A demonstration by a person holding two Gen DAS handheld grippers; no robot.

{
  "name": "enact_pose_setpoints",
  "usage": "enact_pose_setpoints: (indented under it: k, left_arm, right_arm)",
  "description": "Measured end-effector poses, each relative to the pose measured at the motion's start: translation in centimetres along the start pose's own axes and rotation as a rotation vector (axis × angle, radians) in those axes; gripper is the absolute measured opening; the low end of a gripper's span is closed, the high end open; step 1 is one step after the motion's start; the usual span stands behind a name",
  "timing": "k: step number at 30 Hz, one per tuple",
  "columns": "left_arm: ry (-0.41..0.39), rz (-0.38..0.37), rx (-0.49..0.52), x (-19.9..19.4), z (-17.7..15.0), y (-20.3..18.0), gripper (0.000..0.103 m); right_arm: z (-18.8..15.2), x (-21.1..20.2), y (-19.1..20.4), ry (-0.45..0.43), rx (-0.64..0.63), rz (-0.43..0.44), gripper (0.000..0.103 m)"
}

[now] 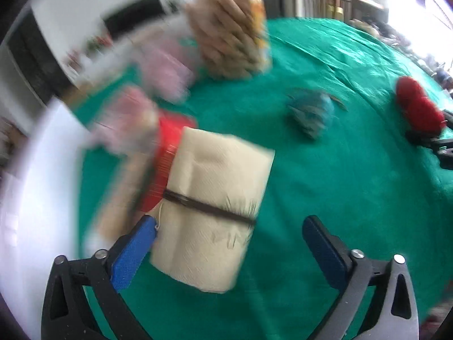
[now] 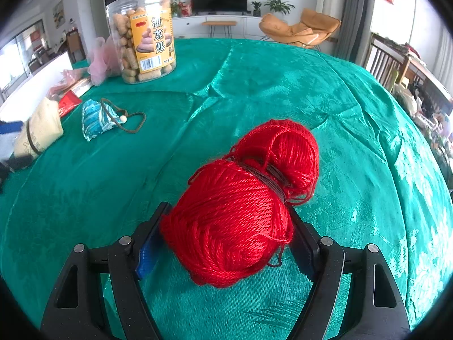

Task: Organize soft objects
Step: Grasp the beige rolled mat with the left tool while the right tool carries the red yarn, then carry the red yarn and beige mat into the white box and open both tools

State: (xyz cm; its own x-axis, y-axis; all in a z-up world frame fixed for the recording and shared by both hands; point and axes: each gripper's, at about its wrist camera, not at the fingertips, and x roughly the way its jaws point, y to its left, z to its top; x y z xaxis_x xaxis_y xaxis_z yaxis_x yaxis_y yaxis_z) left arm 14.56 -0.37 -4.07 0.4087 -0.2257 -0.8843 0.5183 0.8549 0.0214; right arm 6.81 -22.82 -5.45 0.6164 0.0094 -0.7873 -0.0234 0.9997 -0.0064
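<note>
Living room, round table under a green satin cloth; TV, plants and a tan chair behind.

Left wrist view, heavily smeared. My left gripper has its jaws spread wide; no earlier picture to compare, so I log only that. The cream cloth bundle, folded and cinched by a dark band, lies on the cloth between the fingers, nearer the left pad, which sits just at its edge. The right pad stands clear of it, so I read this as released, not a grip. A red item pokes out behind the bundle, too blurred to name. Further off: a snack jar, a teal pouch, and the red yarn at the far right.

Right wrist view, sharp. My right gripper straddles the red yarn, a plump skein pinched at its waist by a dark tie, loose strands fraying off. Both pads look flush against its sides, yet the jaws are wide and the yarn rests on the table; whether it is squeezed I cannot tell. Teal pouch with a beaded cord, well apart to the left.

Progress, my judgement: yarn and bundle are tied; the pouch lies loose, cord sprawled, likely still to do
</note>
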Motion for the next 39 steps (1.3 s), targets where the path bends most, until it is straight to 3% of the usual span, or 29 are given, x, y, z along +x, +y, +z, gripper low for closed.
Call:
enact_pose_setpoints:
  k: [2, 5, 9, 12, 13, 15, 16, 17, 19, 22, 25, 29, 30, 31, 36, 39]
  left_arm:
    - [0.002, -0.202, -0.057, -0.6, -0.2, 0.4, 0.097]
    - [-0.045, -0.251, -0.175, -2.1, -0.6, 2.7, 0.098]
    - [-0.030, -0.273, -0.304, -2.1, -0.4, 5.0, 0.098]
    - [-0.014, -0.215, -0.224, -1.3, 0.7, 2.4, 0.098]
    - [-0.004, -0.169, -0.188, -0.8, 1.0, 1.2, 0.098]
    - [0.019, 0.001, -0.096, 0.3, 1.5, -1.2, 0.098]
    - [0.024, 0.049, -0.075, 0.9, 1.8, -1.7, 0.097]
    - [0.030, 0.075, -0.081, 1.5, 2.0, -2.0, 0.090]
    - [0.020, 0.068, -0.130, 1.7, 1.8, -1.3, 0.062]
    - [-0.035, 0.011, -0.238, 0.5, 1.2, 0.3, 0.041]
    - [-0.082, 0.000, -0.299, -1.2, 0.0, 1.5, 0.039]
    - [-0.131, -0.043, -0.367, -3.4, -1.7, 2.1, 0.039]
    - [-0.144, -0.049, -0.378, -3.9, -2.0, 2.2, 0.039]
    - [-0.159, -0.054, -0.390, -4.6, -2.4, 2.2, 0.039]
    - [-0.264, -0.052, -0.506, -11.2, -6.0, 6.1, 0.039]
    - [-0.340, -0.041, -0.599, -15.6, -7.9, 10.3, 0.039]
  right_arm:
    - [0.0, 0.0, 0.0, 0.000, 0.000, 0.000, 0.080]
    - [0.0, 0.0, 0.1, 0.000, -0.001, -0.001, 0.080]
    - [0.0, 0.0, 0.0, -0.001, 0.000, -0.001, 0.080]
    - [0.0, 0.0, 0.0, -0.001, 0.000, -0.001, 0.080]
    - [0.0, 0.0, 0.0, -0.001, 0.001, 0.000, 0.080]
    - [0.0, 0.0, -0.1, -0.001, 0.002, 0.004, 0.080]
    - [0.0, 0.0, -0.1, 0.000, 0.005, 0.011, 0.081]
    - [0.0, -0.1, -0.2, -0.002, 0.011, 0.021, 0.081]
    - [0.5, -0.1, -0.8, 0.031, 0.018, 0.071, 0.082]
    - [2.0, -0.7, -2.9, 0.138, 0.124, 0.191, 0.081]
    - [3.1, -1.0, -4.0, 0.196, 0.217, 0.220, 0.081]
    - [3.8, 0.6, -2.0, 0.274, 0.179, 0.189, 0.078]
    - [3.8, 0.9, -1.8, 0.272, 0.164, 0.164, 0.074]
    - [3.7, 1.0, -1.5, 0.270, 0.148, 0.124, 0.054]
    - [4.6, -2.2, 0.1, 0.147, 0.107, 0.113, 0.052]
    - [7.6, -5.4, 4.5, 0.062, 0.021, 0.196, 0.052]
